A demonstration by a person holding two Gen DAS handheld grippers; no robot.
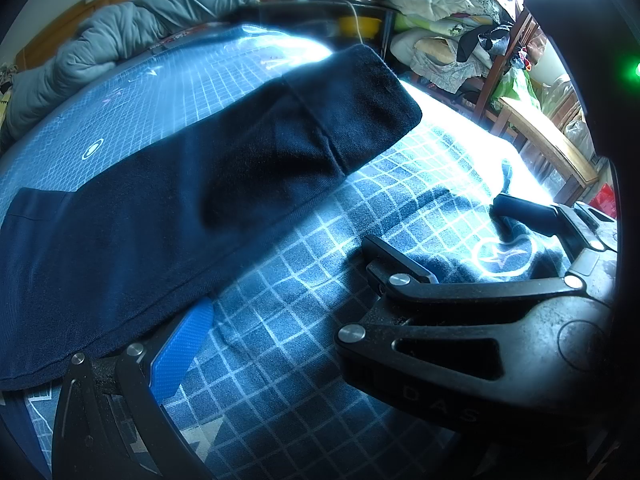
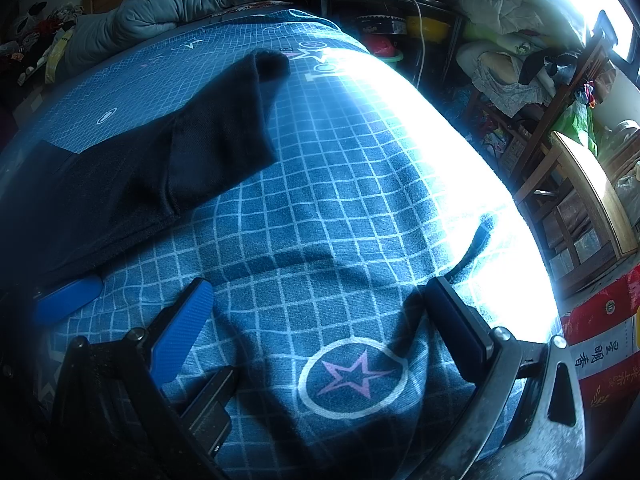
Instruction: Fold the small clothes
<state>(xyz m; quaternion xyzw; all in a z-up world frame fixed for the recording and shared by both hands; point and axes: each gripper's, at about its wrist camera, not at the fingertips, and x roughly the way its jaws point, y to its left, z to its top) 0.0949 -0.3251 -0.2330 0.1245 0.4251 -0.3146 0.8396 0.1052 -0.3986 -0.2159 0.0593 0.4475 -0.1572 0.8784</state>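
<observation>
A dark navy garment (image 1: 180, 208) lies folded in a long strip across the blue grid-patterned bed sheet (image 1: 280, 360), its cuffed end toward the far right. My left gripper (image 1: 288, 304) is open and low over the sheet. Its blue pad (image 1: 182, 344) touches the garment's near hem, and only sheet lies between its fingers. In the right wrist view the garment (image 2: 160, 168) sits at the left. My right gripper (image 2: 320, 328) stands open over a circled pink star (image 2: 354, 376), holding nothing. The left gripper's blue pad (image 2: 68, 300) shows at the hem.
A grey quilt (image 2: 180, 0) is bunched along the far side of the bed. To the right, past the sunlit bed edge, are a wooden chair (image 2: 580, 184), piled laundry (image 1: 440, 12) and a red box (image 2: 600, 320). A yellow bowl (image 1: 360, 24) sits on a dark shelf.
</observation>
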